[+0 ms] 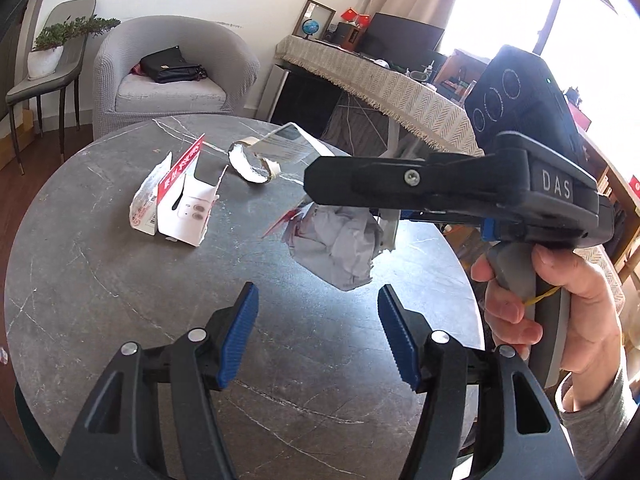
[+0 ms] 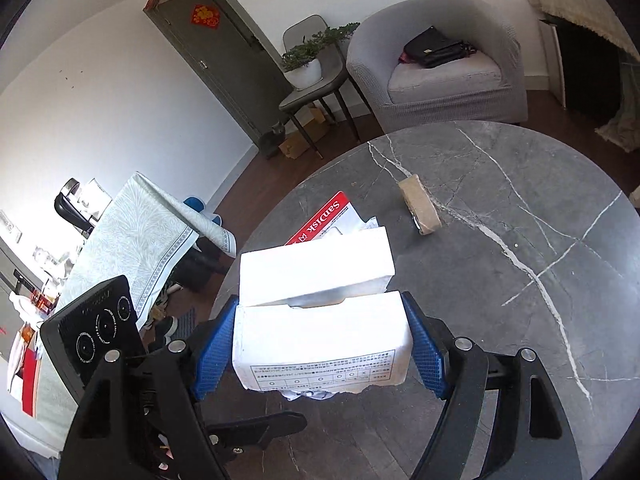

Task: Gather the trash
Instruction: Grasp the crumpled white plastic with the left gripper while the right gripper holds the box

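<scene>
Round grey marble counter (image 1: 120,300) with white veins; grey armchair (image 1: 172,76) at 11 o'clock; left gripper (image 1: 318,336) released, empty; right gripper (image 2: 320,344) grasping a white box (image 2: 320,340) above the counter; torn packaging (image 1: 176,196) at 10 o'clock

armchair (image 1: 176,80) grey, black bag (image 1: 170,65) on seat | potted plant (image 2: 304,65) on chair | possibly cat (image 2: 273,136) by door

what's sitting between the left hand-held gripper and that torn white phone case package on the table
Nothing: in the left wrist view only bare grey marble table separates the open left hand-held gripper from the torn white package. The crumpled paper wad hangs off to the right.
</scene>
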`<control>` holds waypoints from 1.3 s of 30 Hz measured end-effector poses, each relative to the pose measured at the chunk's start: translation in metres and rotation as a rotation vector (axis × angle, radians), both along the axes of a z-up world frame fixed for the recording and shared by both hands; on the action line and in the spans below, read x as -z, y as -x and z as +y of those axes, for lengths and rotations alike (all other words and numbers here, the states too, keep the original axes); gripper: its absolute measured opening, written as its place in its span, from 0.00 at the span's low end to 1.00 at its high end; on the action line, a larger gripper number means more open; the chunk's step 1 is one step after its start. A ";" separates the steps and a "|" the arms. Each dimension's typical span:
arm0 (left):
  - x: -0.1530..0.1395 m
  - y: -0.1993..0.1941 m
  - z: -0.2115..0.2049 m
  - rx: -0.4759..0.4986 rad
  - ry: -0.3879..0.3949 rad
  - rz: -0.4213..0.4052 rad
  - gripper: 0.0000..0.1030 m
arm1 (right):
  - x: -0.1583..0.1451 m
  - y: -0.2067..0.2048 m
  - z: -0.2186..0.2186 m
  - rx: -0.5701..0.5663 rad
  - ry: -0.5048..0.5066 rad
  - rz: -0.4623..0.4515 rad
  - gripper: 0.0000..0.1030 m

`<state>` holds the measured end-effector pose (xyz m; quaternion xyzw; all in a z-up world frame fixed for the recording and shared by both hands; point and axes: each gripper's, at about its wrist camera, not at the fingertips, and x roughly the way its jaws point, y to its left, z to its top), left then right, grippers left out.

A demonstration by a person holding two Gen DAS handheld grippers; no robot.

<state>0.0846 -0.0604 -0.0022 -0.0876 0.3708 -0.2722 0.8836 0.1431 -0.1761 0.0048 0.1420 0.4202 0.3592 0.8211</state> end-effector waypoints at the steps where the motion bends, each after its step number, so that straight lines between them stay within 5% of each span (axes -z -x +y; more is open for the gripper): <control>1: 0.001 0.001 -0.004 0.008 -0.014 -0.004 0.62 | 0.002 0.000 0.000 0.002 0.003 0.002 0.76; 9: 0.005 -0.003 -0.018 -0.004 -0.100 -0.010 0.55 | 0.015 0.005 0.007 -0.019 -0.002 0.034 0.76; 12: 0.005 -0.003 -0.016 0.003 -0.088 -0.011 0.46 | 0.015 0.007 0.011 -0.028 -0.010 0.040 0.76; 32: -0.001 0.020 0.027 -0.025 -0.075 -0.024 0.43 | 0.014 0.010 0.031 -0.067 -0.115 0.054 0.76; 33: -0.001 0.021 0.029 -0.027 -0.082 -0.022 0.35 | 0.013 0.010 0.032 -0.069 -0.118 0.052 0.76; 39: 0.006 0.024 0.044 -0.052 -0.125 -0.002 0.31 | 0.009 0.011 0.043 -0.075 -0.122 0.033 0.76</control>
